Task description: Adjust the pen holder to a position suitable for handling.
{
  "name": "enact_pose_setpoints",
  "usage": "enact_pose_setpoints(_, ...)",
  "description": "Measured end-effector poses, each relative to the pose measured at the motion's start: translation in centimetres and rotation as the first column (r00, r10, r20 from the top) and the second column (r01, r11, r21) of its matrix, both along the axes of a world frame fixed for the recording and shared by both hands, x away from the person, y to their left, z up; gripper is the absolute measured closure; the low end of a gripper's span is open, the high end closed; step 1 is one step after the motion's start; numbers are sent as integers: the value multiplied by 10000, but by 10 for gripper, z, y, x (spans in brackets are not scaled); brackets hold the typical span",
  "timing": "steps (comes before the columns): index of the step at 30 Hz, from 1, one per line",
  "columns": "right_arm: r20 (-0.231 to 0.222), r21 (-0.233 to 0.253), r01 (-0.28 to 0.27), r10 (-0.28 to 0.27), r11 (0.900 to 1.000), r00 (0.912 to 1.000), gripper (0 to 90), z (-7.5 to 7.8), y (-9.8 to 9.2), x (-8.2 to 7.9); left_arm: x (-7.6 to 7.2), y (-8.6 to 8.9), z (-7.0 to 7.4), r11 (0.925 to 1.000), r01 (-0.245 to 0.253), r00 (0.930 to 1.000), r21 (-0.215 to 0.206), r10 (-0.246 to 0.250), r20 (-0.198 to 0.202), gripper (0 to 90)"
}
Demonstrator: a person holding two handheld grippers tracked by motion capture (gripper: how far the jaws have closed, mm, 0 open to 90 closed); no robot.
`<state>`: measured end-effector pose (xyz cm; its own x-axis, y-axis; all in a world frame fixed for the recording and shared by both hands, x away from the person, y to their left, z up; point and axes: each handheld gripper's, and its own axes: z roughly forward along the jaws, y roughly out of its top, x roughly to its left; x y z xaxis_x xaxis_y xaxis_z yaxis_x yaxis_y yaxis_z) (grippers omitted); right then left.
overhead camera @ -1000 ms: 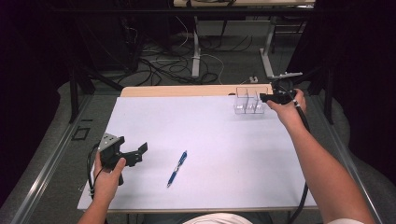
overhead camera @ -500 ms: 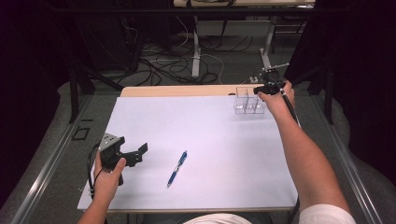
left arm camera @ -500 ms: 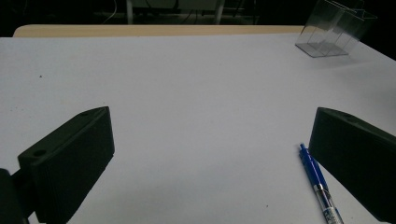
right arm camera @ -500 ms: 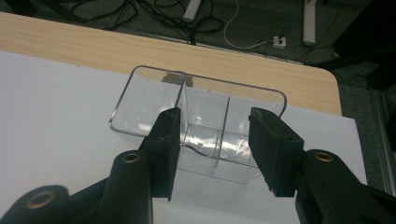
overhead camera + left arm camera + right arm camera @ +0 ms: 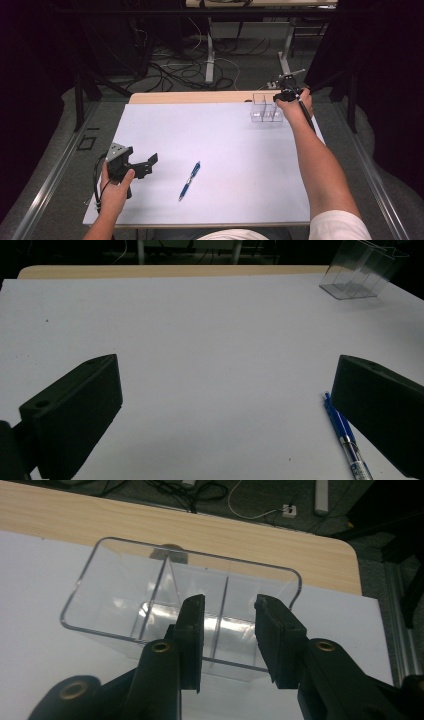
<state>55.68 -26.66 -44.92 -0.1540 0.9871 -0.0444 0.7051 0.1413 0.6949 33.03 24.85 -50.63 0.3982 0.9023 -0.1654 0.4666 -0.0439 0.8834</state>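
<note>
High view: we find the right gripper (image 5: 286, 93) at the upper right of the frame, against the near right end of a clear organizer (image 5: 265, 107) that stands on the white mat (image 5: 220, 150). The left gripper (image 5: 131, 165) sits at the lower left, held just above the mat. A blue pen (image 5: 189, 180) lies flat at lower centre, to the right of that gripper and apart from it.

In the right gripper view, the jaws of the right gripper (image 5: 228, 630) stand part open, one on each side of a thin divider in the organizer (image 5: 120, 600). We cannot tell whether either jaw touches the plastic. The compartments appear empty.

In the left gripper view, the jaws of the left gripper (image 5: 220, 405) are wide apart and hold nothing. The pen (image 5: 347, 440) lies at the lower right of the frame, just beside the right-hand jaw.

Our judgement: the work looks to be putting the pen in the organizer, and it is at an early stage. The pen is not yet picked up. Remaining: close on the pen, lift it, carry it to the upper right and place it in a compartment.
</note>
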Motion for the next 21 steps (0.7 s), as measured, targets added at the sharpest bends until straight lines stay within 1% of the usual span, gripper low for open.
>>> enact_pose_setpoints(1, -8, -163, 77, -77, 9998, 10000, 655, -2, -3, 1, 0, 0, 0, 10000, -3, 10000, 2, 3, -23, 1)
enact_pose_setpoints(3, -84, -221, 156, -158, 9996, 9998, 659, -3, -7, 1, 0, -1, 0, 10000, 7, 10000, 5, -7, -35, 1)
enact_pose_setpoints(6, -272, -169, 251, -256, 9995, 9993, 665, -6, -13, 3, -1, -1, 0, 10000, 17, 10000, 6, -17, -24, 0)
enact_pose_setpoints(8, -331, -311, 323, -334, 9990, 9989, 666, -8, -17, 4, -1, -1, 0, 10000, 20, 10000, 23, -20, -34, 1)
enact_pose_setpoints(12, -310, -149, 478, -483, 9987, 9984, 669, -10, -22, 5, 0, 0, -1, 10000, -2, 10000, 29, 2, -83, 1)
enact_pose_setpoints(14, -398, -38, 584, -585, 9983, 9975, 689, -12, -26, 6, -1, 0, -1, 10000, -20, 10000, 10, 20, -86, 1)
enact_pose_setpoints(16, -475, -57, 621, -623, 9981, 9969, 706, -14, -28, 7, -1, -1, -1, 10000, -63, 9999, -33, 63, -103, 1)
enact_pose_setpoints(21, -659, -15, 749, -748, 9972, 9950, 718, -20, -30, 11, -4, 0, -1, 10000, -42, 9999, 29, 43, -110, 1)
